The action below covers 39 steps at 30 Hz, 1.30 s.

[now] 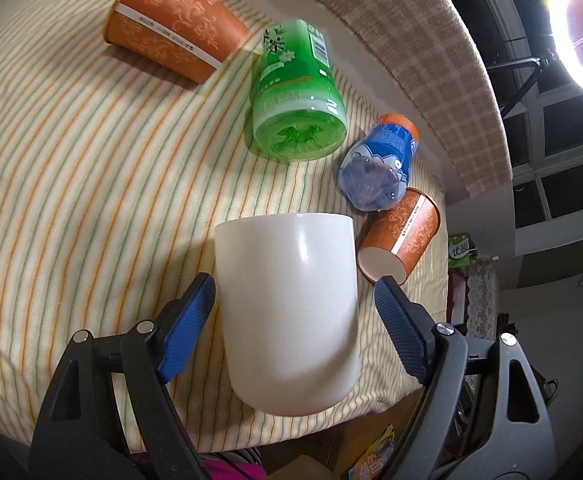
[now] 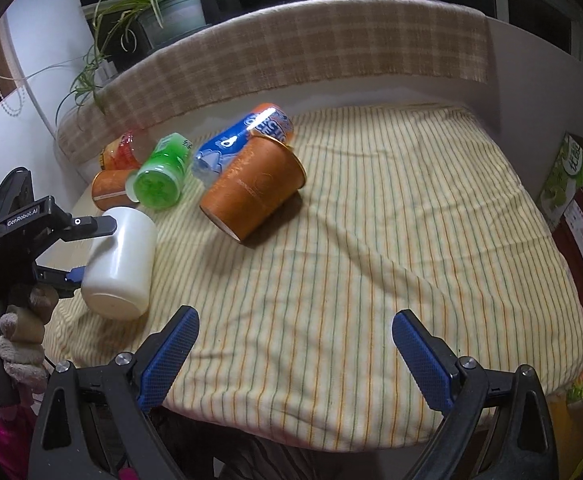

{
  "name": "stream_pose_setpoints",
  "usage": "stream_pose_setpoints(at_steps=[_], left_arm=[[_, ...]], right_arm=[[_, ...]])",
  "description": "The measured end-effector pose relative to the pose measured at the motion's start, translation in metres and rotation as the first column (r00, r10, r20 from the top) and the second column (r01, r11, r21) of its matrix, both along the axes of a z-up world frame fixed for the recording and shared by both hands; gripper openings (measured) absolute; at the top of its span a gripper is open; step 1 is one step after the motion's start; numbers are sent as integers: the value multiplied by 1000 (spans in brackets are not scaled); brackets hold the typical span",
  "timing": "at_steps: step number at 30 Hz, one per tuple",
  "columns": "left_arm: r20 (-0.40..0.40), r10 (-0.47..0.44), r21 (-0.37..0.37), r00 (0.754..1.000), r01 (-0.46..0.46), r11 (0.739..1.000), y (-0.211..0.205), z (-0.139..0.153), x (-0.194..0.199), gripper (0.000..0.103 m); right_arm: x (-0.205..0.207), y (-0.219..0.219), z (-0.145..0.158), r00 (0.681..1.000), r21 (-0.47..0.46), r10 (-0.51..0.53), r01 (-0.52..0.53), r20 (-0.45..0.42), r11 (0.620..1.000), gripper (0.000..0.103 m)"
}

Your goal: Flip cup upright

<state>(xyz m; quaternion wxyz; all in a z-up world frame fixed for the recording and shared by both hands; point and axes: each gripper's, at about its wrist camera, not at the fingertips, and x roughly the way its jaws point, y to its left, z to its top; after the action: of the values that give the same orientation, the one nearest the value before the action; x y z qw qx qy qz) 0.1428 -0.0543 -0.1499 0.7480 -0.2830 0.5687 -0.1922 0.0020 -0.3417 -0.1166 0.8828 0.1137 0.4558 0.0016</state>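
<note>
Between the spread left gripper (image 1: 293,292) pads lies a white cup (image 1: 287,312) — right gripper (image 2: 293,334) spread, holding nothing.

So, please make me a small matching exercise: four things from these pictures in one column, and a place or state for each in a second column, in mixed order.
Things:
1. white cup
2. green bottle
3. blue bottle
4. right gripper

Places or states:
a. open, holding nothing
b. between the fingers of the left gripper
c. lying on the striped cloth, clear green base toward the left wrist camera
d. lying down, orange cap at its far end

Pairs: 1-b, 2-c, 3-d, 4-a
</note>
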Motion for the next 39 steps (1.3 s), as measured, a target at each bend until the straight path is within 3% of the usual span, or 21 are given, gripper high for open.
stream_pose_setpoints(at_steps=[8,17,27,39], left_arm=[[-3,-21,20,1000,21,1000,-5,-7,4,77],[136,-65,146,989,45,988,-19,13,-9,76],[351,-154,332,923,31,943,-43,40,-26,76],[470,-210,445,857,-24,895,-60,47,-38,76]], right_arm=[[-1,-2,-1,1000,8,-11,11,2,1000,99],[-2,-1,-3,1000,18,-20,20,1,1000,99],[-4,-1,-5,1000,20,-28,28,-5,999,99],[-6,-2,-5,999,14,-38,38,-3,999,99]])
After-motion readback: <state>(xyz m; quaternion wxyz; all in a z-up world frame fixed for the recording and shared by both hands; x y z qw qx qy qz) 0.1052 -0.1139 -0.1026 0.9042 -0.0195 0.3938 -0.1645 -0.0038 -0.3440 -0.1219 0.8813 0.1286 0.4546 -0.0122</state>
